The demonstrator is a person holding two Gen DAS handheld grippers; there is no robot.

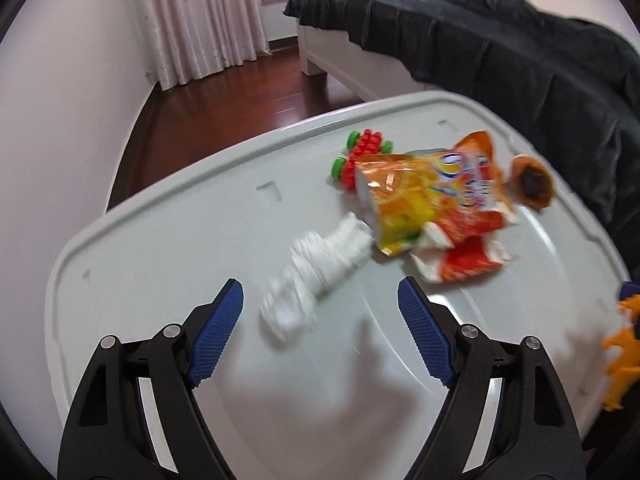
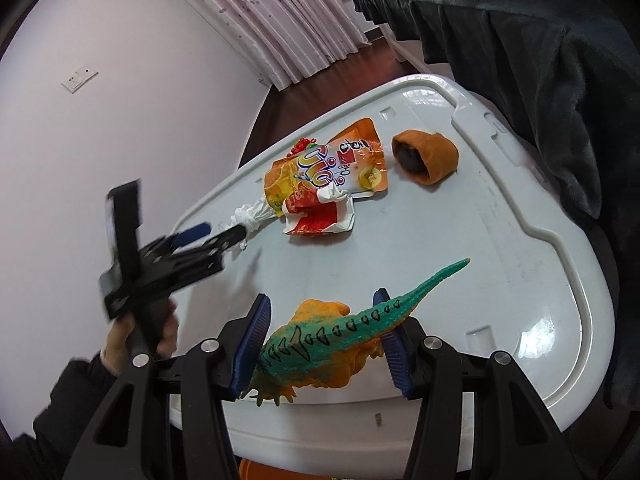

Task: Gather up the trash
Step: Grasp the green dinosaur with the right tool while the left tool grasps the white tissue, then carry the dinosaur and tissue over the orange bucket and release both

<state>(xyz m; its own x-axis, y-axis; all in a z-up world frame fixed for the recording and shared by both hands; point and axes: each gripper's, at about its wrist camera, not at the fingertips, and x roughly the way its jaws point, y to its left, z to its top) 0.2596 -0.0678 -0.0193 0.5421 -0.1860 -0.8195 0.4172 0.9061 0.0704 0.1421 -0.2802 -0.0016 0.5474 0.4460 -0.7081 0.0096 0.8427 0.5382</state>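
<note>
Tissue (image 1: 316,276), a crumpled white twist blurred in the left wrist view, lies just ahead of the left claw (image 1: 320,312), whose pads are spread wide; its long axis runs from between them toward the orange snack wrapper (image 1: 436,208), which its far end touches on the white tabletop (image 1: 168,240). From the right wrist view, the left claw (image 2: 222,234) reaches the tissue (image 2: 254,216) beside the wrapper (image 2: 324,184), while the right claw (image 2: 320,330) stands open around a toy dinosaur (image 2: 340,340), well apart from the tissue, so the left looks nearer.
</note>
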